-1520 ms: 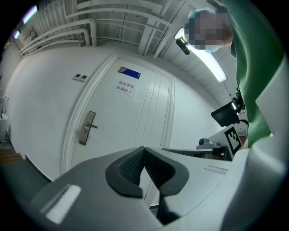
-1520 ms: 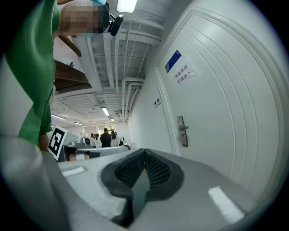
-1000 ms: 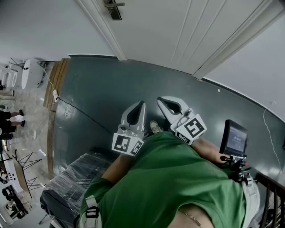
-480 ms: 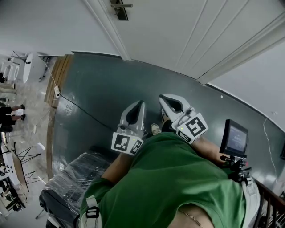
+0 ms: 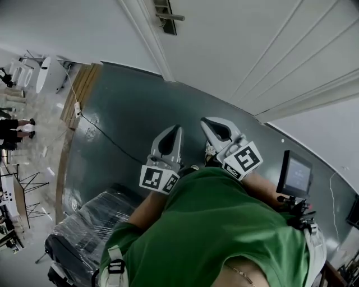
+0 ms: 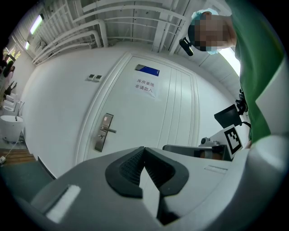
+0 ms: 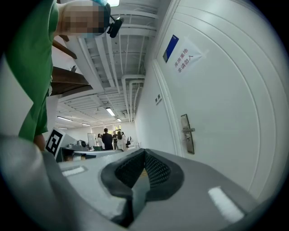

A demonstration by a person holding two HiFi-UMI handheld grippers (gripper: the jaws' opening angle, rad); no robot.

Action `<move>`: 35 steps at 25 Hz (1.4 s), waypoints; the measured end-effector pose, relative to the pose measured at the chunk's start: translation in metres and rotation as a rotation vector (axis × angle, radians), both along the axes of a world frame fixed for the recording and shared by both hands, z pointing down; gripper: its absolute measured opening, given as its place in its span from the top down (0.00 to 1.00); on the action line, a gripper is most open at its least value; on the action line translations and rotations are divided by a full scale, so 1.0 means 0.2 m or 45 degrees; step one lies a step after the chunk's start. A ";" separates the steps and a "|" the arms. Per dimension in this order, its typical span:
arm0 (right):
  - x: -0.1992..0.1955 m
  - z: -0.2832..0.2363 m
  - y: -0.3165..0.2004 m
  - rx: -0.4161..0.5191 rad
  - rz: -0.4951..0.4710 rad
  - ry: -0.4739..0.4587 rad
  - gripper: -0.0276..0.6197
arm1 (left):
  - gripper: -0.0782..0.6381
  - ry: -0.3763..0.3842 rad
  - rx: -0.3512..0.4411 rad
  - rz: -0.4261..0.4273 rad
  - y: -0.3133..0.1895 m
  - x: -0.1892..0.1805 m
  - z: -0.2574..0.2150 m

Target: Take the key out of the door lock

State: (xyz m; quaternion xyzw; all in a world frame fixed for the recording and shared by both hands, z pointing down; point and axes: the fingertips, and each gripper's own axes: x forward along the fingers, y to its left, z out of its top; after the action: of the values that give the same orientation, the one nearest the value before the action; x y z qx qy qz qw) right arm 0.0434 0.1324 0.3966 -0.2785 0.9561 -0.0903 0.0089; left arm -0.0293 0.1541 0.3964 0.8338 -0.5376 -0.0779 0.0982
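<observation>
The white door [image 5: 235, 45] fills the top of the head view, with its metal lock plate and lever handle [image 5: 166, 10] at the top edge. The lock plate [image 6: 103, 132] also shows in the left gripper view, and the same lock plate [image 7: 187, 133] in the right gripper view. The key is too small to make out. My left gripper [image 5: 178, 129] and right gripper [image 5: 204, 122] are held side by side in front of the green shirt, well short of the door. Left gripper [image 6: 143, 149] and right gripper [image 7: 144, 151] are both shut with nothing between the jaws.
A dark grey floor [image 5: 129, 112] runs up to the door, with a thin cable [image 5: 106, 137] across it. A plastic-wrapped object [image 5: 92, 230] lies at lower left, and a small monitor [image 5: 295, 172] stands at right. People [image 7: 107, 139] stand far off down the room.
The door and floor have shifted right and closer in the head view as the person walks towards the door. Both grippers travel along, still shut.
</observation>
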 end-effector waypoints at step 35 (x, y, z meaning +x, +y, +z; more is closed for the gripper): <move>0.08 0.14 -0.69 -0.032 -0.091 -0.098 0.95 | 0.90 -0.099 -0.064 -0.077 -0.68 0.10 0.14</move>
State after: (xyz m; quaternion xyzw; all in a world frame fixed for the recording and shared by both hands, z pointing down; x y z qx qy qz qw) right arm 0.0586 -0.0053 0.4247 -0.2408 0.9632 -0.1130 0.0388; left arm -0.0099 0.0190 0.4237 0.8168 -0.5678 -0.0348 0.0959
